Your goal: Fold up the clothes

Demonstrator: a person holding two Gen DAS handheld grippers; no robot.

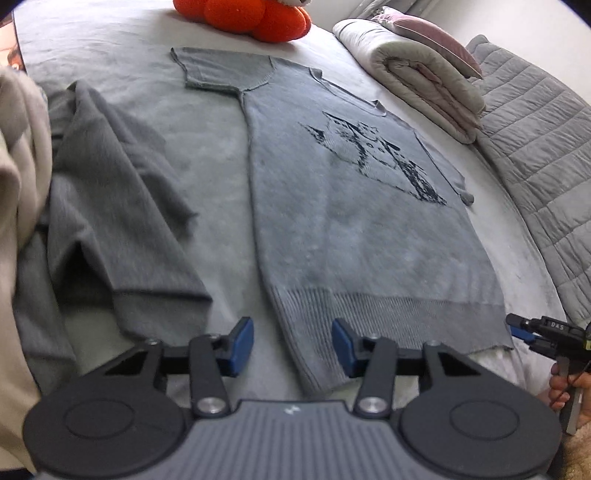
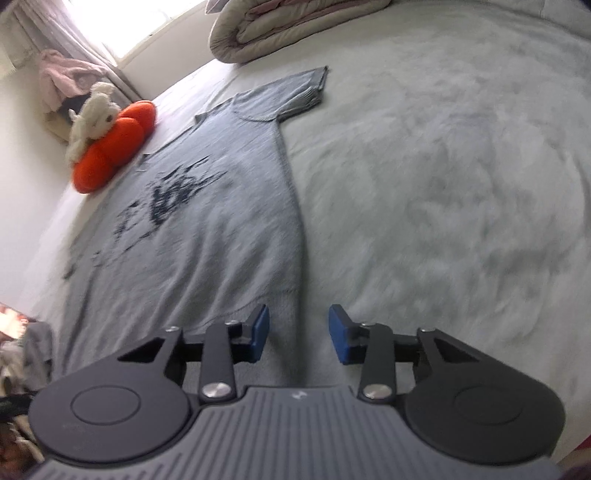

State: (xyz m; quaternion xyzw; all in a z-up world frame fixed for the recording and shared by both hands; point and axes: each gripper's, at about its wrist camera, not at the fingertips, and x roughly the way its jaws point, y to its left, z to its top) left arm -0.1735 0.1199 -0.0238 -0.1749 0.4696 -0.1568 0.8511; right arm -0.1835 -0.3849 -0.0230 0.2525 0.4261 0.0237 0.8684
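Note:
A grey knitted short-sleeved top point(image 1: 351, 221) with a dark printed pattern lies flat and face up on the bed; it also shows in the right wrist view point(image 2: 207, 206). My left gripper point(image 1: 292, 345) is open and empty, hovering just above the left corner of its ribbed hem. My right gripper point(image 2: 299, 334) is open and empty over the hem's right corner; its tips also show at the right edge of the left wrist view point(image 1: 517, 330). Neither gripper holds cloth.
A darker grey garment point(image 1: 110, 206) lies crumpled to the left, beside cream cloth point(image 1: 18, 177). An orange plush toy point(image 1: 243, 14) sits beyond the collar. A folded duvet point(image 1: 413, 77) and a quilted grey blanket point(image 1: 535, 147) lie to the right on the bed sheet point(image 2: 443, 184).

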